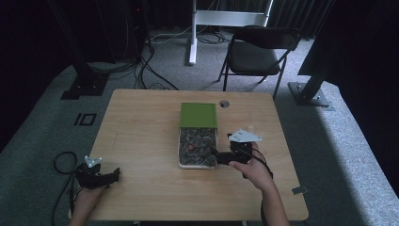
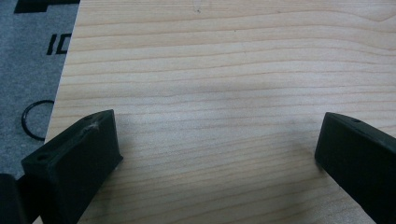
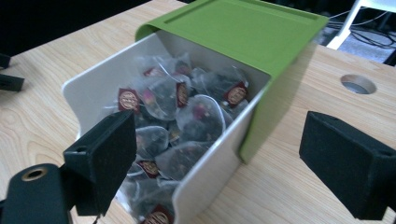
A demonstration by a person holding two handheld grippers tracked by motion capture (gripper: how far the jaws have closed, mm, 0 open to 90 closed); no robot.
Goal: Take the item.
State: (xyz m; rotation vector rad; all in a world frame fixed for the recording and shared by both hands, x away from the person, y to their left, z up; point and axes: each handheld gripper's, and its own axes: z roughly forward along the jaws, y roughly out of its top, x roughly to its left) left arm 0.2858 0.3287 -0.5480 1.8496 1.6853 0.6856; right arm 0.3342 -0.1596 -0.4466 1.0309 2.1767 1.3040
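Light wooden table (image 1: 141,141), round hole (image 1: 224,103) near far edge, green-sleeved drawer box (image 1: 198,134) in middle, drawer pulled open

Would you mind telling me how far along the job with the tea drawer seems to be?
Done: the white drawer is slid out of its green sleeve, baring the tea bags. In hand: the right hand-held gripper is open, one jaw over the bags and one outside the drawer's wall, holding nothing. Left: picking a bag, probably. The left hand-held gripper sits open over bare table.

Pale wood-grain desk (image 2: 224,70), matt; matt green plastic sleeve (image 3: 243,28) over a smooth white drawer (image 3: 93,88); translucent mesh tea bags (image 3: 187,116); tool jaws matt black
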